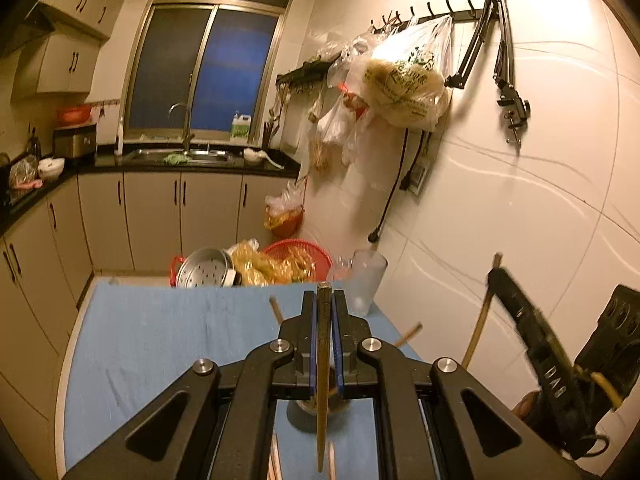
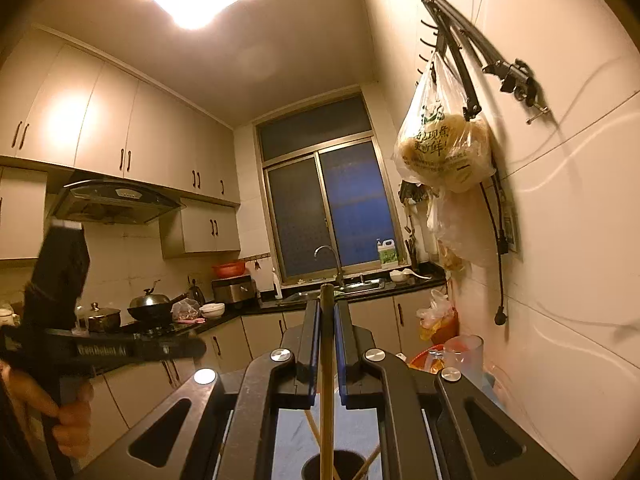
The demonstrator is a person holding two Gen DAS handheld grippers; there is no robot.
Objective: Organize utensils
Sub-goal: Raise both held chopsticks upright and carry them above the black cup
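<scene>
**Both claws gripping one chopstick each above the holder**

Left claw (image 1: 324, 300): jaws closed on a single chopstick (image 1: 323, 380), which stands upright between the pads and hangs down past them. Directly below this claw sits a round holder (image 1: 304, 412) on the blue table cloth (image 1: 160, 340); other chopsticks lean out to either side of the jaws.

Right claw (image 2: 327, 320): jaws closed on a second chopstick (image 2: 327, 400), also upright. A dark cup (image 2: 348, 466) with sticks in it lies just beneath and ahead of the jaws, probably the same holder.

Handling assessment: the sticks appear light, stiff and smooth, so likely to swivel or slip in a narrow pinch. A hold on the upper part, as here, leaves the lower end free to enter the cup. A clear jug (image 1: 366, 280) stands ahead and to the right of the left claw, near the wall.
</scene>
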